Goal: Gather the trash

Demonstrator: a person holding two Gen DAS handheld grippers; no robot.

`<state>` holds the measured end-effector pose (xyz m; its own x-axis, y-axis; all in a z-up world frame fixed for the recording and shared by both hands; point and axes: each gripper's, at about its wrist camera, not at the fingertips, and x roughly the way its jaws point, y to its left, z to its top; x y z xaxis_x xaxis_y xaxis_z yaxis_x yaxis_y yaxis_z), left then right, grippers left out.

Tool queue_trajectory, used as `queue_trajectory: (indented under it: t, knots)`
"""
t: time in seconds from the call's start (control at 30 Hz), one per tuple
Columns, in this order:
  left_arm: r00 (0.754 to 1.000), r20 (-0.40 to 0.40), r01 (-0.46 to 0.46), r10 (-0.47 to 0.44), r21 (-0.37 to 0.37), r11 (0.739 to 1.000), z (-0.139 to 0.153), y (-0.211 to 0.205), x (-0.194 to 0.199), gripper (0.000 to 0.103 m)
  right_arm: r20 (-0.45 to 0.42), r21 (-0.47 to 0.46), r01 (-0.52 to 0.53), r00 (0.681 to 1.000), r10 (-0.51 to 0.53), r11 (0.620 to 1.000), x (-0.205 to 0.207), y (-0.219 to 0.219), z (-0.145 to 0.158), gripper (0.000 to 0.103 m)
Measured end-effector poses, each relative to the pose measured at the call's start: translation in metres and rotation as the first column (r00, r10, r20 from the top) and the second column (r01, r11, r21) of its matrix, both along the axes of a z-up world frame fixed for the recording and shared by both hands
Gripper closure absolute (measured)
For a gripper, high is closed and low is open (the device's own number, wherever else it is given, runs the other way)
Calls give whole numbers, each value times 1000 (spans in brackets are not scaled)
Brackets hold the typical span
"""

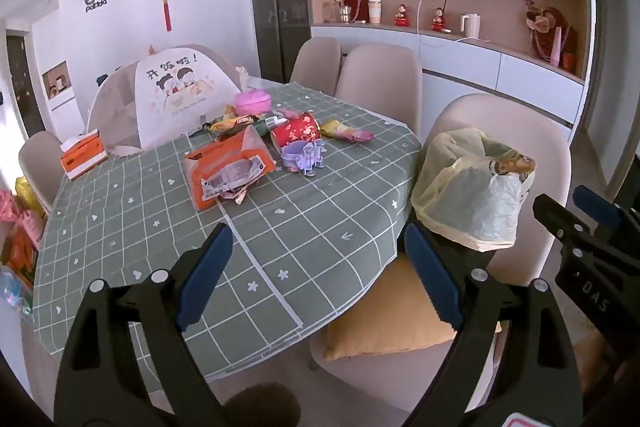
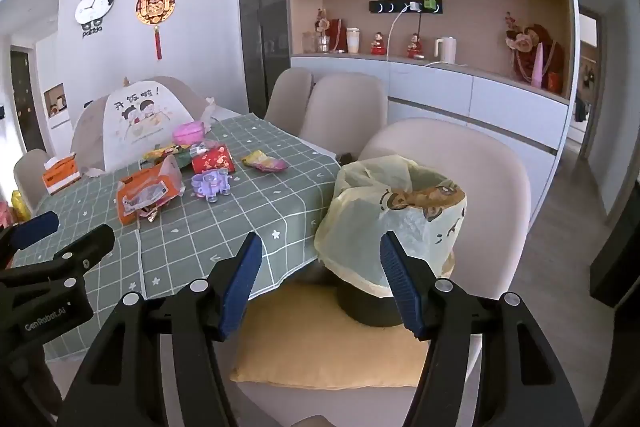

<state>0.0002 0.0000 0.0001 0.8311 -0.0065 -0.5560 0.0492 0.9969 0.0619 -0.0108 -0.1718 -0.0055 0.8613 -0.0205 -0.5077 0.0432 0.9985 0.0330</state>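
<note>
Green checked cloth covers the table point(image 1: 280, 227). Trash sits clustered toward its far side: a torn orange packet point(image 1: 228, 167), a red cup on its side point(image 1: 296, 133) at its 2 o'clock, a yellow-pink wrapper point(image 1: 346, 133) further right. A bin lined with a yellow bag point(image 2: 396, 223) stands on the cushioned chair point(image 2: 480, 163) at the table's 3 o'clock. Left gripper point(image 1: 318, 275) spread wide, nothing between the fingers. Right gripper point(image 2: 320, 283) likewise wide, empty, near the bin.
</note>
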Motion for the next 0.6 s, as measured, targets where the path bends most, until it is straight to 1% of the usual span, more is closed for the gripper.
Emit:
queue_trajectory:
  t: [0.1, 0.13, 0.23, 0.27, 0.33, 0.6]
  knots:
    - [1000, 10, 9, -9, 5, 1000, 1, -2, -2, 19, 0, -7, -1, 1000, 1, 1000, 0, 1, 0, 45]
    - [1000, -3, -5, 5, -7, 1000, 1, 1, 0, 19, 1, -6, 0, 1000, 0, 1000, 0, 1, 0, 45]
    - [1000, -1, -2, 2, -3, 1000, 2, 1, -1, 19, 5, -7, 4, 1000, -4, 1000, 0, 1, 0, 45]
    - [1000, -2, -4, 4, -4, 1000, -5, 5, -2, 19, 4, -6, 5, 1000, -5, 1000, 0, 1, 0, 45]
    - [1000, -1, -6, 6, -4, 1000, -5, 5, -2, 19, -1, -4, -4, 1000, 4, 1000, 1, 4, 0, 45]
    - [1000, -6, -5, 5, -4, 1000, -3, 5, 0, 19, 0, -2, -3, 1000, 3, 1000, 1, 1, 0, 45]
